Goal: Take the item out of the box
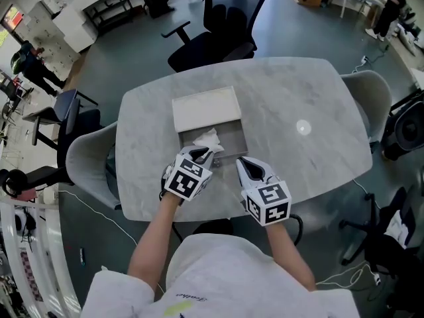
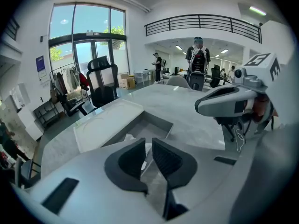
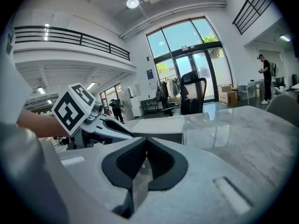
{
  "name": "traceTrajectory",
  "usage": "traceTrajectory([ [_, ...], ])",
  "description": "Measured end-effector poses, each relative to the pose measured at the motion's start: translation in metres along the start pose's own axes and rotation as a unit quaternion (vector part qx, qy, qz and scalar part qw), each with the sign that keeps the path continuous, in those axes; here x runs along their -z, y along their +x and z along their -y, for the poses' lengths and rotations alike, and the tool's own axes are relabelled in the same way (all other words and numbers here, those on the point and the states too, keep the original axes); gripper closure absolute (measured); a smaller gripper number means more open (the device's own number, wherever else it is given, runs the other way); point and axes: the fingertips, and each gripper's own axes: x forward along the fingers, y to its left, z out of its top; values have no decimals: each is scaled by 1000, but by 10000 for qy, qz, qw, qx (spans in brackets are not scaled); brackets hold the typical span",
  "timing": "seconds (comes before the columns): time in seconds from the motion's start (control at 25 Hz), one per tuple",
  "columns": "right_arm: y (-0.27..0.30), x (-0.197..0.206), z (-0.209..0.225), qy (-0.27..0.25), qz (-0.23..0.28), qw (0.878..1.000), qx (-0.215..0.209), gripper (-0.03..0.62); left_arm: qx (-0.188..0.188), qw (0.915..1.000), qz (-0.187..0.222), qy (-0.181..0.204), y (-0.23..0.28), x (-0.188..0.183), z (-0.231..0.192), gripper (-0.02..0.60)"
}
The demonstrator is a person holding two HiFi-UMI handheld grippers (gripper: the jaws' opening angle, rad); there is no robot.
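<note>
1. A large rounded grey marble table is filling the middle of the head view, and everything the task concerns is lying on its left-centre part.
2. A black office chair is standing at the far side of the table, while a pale grey shell chair is sitting at the left end and a second pale grey shell chair at the right end.
3. A flat white rectangular lid is lying on the table top, touching the far side of the box.
4. An open shallow grey rectangular box is sitting just in front of the lid, with its floor showing bare on the right side.
5. The left gripper is reaching over the near edge of the box. Its jaws are standing a narrow gap apart, and a bit of white is showing in that gap; whether its dark pads are touching it cannot be told.
6. The right gripper is hovering above the table just beside the box's near right corner, with its jaws pressed together on nothing.
7. A crumpled white piece of paper is lying inside the box, in its left half, right at the tips of the left gripper.
</note>
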Motion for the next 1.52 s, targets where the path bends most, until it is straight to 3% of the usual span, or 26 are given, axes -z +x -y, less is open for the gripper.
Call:
traceTrajectory([
  [0.2, 12, 2, 4, 38, -86, 9999, 68, 589, 169, 9991, -222, 329, 16, 2, -7, 557],
  [0.56, 17, 8, 19, 44, -413, 9983, 409, 589, 626, 9950, -569, 526, 51, 15, -18, 520],
  [1.08, 33, 10, 25, 224, -664, 9943, 809, 589, 1399, 9735, -1196, 1359, 83, 32, -14, 488],
  [1.2, 36, 9, 27, 236, -678, 9936, 871, 589, 1446, 9694, -1315, 1485, 88, 38, -14, 488],
  [1.52, 40, 12, 29, 267, -801, 9918, 964, 589, 1469, 9682, -1316, 1537, 94, 42, -15, 502],
])
